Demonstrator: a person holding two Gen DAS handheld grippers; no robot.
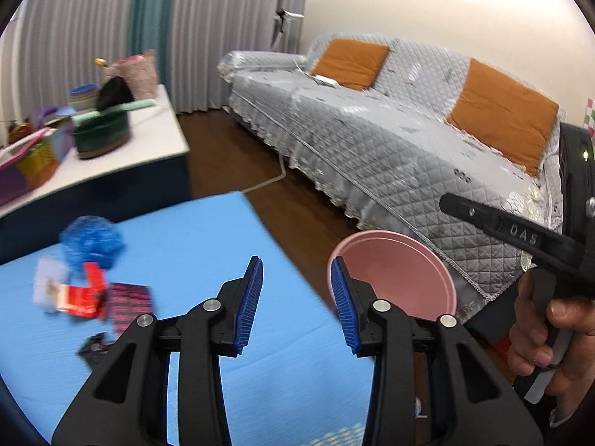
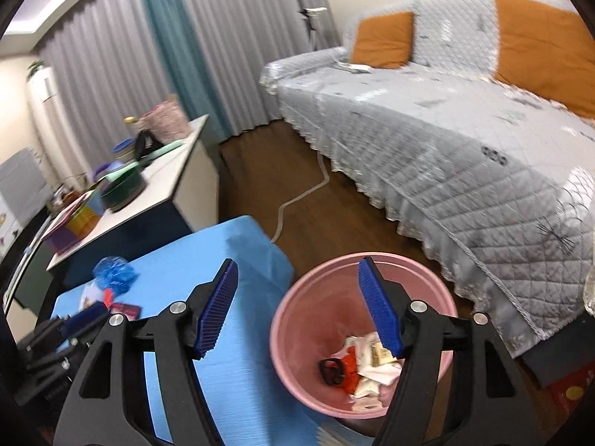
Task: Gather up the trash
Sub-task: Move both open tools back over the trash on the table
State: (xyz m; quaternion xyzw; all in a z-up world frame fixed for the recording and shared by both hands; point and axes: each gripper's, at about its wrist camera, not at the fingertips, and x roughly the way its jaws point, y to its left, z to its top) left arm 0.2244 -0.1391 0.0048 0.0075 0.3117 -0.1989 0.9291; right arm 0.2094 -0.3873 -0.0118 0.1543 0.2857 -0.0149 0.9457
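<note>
A pink bin [image 2: 297, 338] stands on the floor beside the blue table [image 2: 245, 260]; it holds several wrappers and a black ring [image 2: 366, 366]. My right gripper [image 2: 297, 308] is open and empty above the bin's left rim. My left gripper [image 1: 297, 304] is open and empty over the blue table's [image 1: 193, 230] right edge, with the bin [image 1: 405, 271] just beyond it. On the table's left lie a crumpled blue bag [image 1: 91, 241], a white packet [image 1: 48, 282], a red wrapper [image 1: 83, 297], a striped wrapper [image 1: 128, 303] and a black scrap [image 1: 93, 347].
A grey quilted sofa [image 1: 372, 130] with orange cushions runs along the right. A white side table [image 1: 156, 137] with a green pot and boxes stands behind the blue table. A white cable [image 2: 297, 200] crosses the wooden floor. The right hand's gripper body [image 1: 520, 241] is at the far right.
</note>
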